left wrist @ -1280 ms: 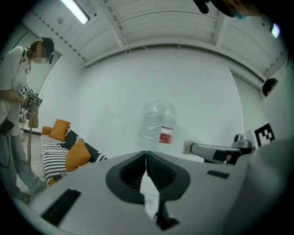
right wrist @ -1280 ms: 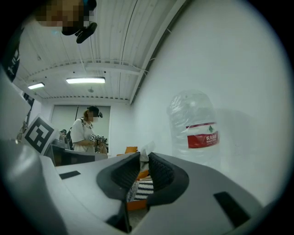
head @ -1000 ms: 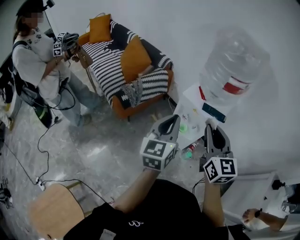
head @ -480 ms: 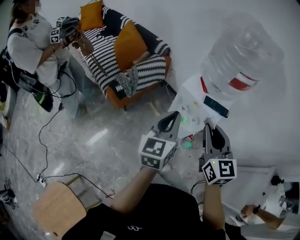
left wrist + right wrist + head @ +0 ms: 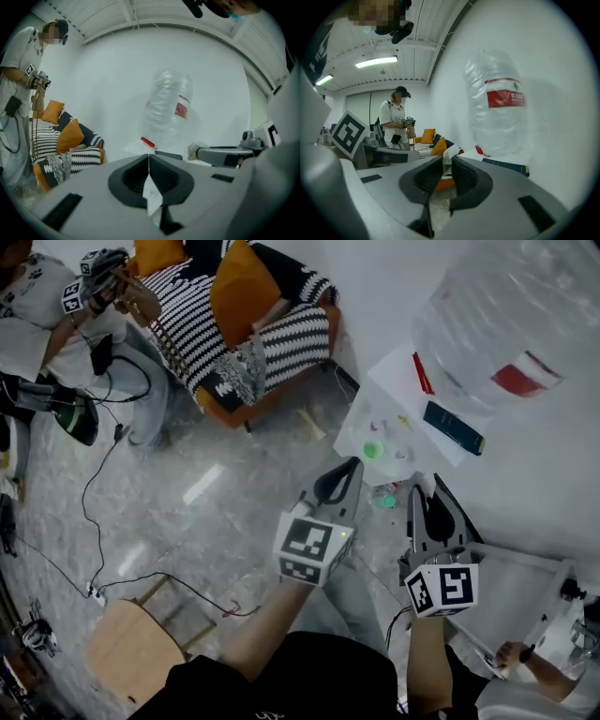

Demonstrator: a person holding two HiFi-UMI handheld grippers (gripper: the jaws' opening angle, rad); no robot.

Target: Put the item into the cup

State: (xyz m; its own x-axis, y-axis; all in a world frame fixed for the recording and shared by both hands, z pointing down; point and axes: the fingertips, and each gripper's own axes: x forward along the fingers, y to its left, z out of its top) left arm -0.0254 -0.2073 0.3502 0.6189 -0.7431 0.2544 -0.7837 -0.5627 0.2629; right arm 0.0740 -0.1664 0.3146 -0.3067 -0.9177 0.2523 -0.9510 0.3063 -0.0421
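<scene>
A small white table [image 5: 405,395] stands by the wall. On it are a small green round thing [image 5: 373,451], perhaps a cup, some tiny bits and a dark blue book [image 5: 453,427]. A teal thing [image 5: 384,497] lies lower, at the table's near edge. My left gripper [image 5: 352,465] hangs in the air just short of the table, its jaws meeting at the tips [image 5: 149,158] with nothing between them. My right gripper [image 5: 424,486] hovers beside it, with a narrow gap [image 5: 446,161] and nothing held.
A big clear water bottle [image 5: 506,315] stands at the wall behind the table. A striped sofa with orange cushions [image 5: 234,324] is at the far left. Beside it, a person [image 5: 56,306] holds another gripper. Cables [image 5: 94,512] and a wooden stool [image 5: 127,652] are on the floor.
The view has swung so the table and bottle sit nearer and more to the right. Both grippers have come closer to the table's near edge. Their jaws look unchanged.
</scene>
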